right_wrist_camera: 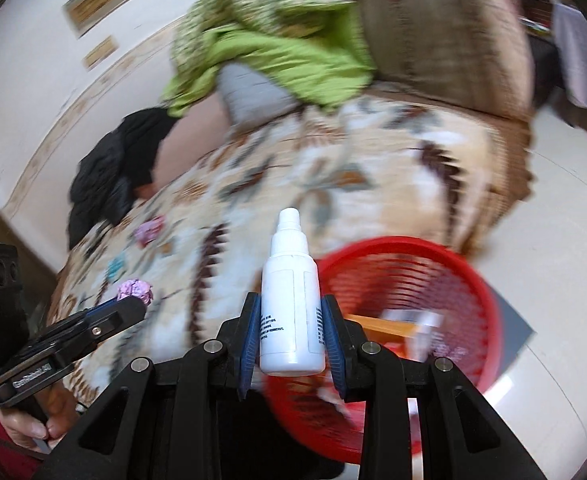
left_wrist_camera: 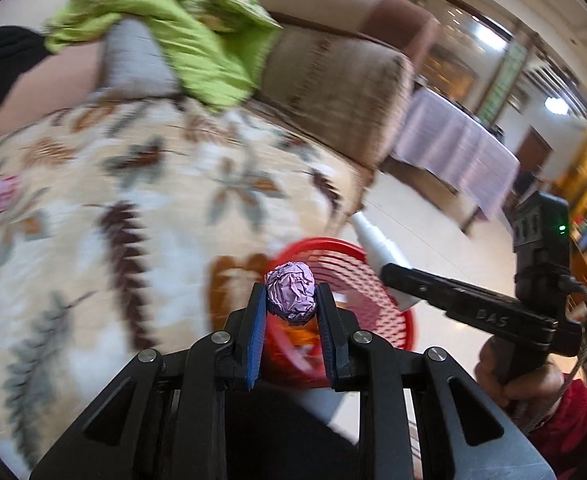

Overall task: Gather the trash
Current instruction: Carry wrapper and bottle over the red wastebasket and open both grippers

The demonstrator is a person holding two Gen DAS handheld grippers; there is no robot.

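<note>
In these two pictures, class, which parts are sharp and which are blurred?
Left wrist view: the claw and its paper ball are sharp; sofa and basket smear. Right wrist view: the bottle is crisp, the background blurred.

Three paper balls point(right_wrist_camera: 135, 290), one bottle point(right_wrist_camera: 291, 300), one basket point(right_wrist_camera: 409, 280)

The left gripper point(left_wrist_camera: 291, 300), a black two-finger tool with blue ribbed pads point(left_wrist_camera: 255, 340), is clamped on a crumpled purple foil ball point(left_wrist_camera: 291, 297). The right gripper point(right_wrist_camera: 292, 320), of the same build, pinches an upright white plastic spray bottle point(right_wrist_camera: 291, 300) at its lower body. A bare hand point(left_wrist_camera: 509, 380) grips each handle.
</note>
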